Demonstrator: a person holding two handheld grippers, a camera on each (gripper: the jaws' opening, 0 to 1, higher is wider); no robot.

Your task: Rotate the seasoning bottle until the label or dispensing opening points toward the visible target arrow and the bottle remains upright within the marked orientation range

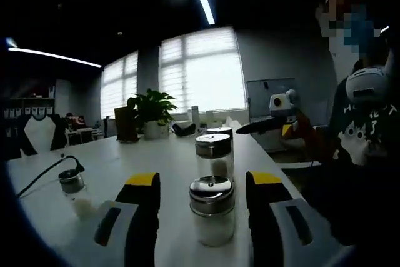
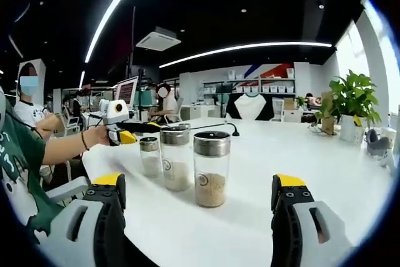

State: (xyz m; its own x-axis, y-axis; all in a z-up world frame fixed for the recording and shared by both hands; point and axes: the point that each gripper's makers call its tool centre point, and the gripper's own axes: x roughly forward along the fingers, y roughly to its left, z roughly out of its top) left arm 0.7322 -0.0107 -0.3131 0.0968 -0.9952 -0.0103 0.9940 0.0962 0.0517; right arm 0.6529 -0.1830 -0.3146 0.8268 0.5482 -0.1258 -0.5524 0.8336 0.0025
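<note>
The left tool [image 1: 203,211] has its jaws apart, one on each side of the nearest seasoning bottle [image 1: 213,211], not touching it. The bottle stands upright on the white counter [image 1: 156,161]. It looks like smooth glass with a shiny metal lid, so it may slip and could break. I would hold the glass body low.

The right tool [image 2: 199,217] is wide apart too, near a bottle with brown grains [image 2: 210,168]. Its view shows small round labels. The left gripper view shows a plant [image 1: 152,112] far back.

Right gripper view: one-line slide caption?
Open right gripper faces three upright seasoning bottles on a white table; left gripper behind.
</note>
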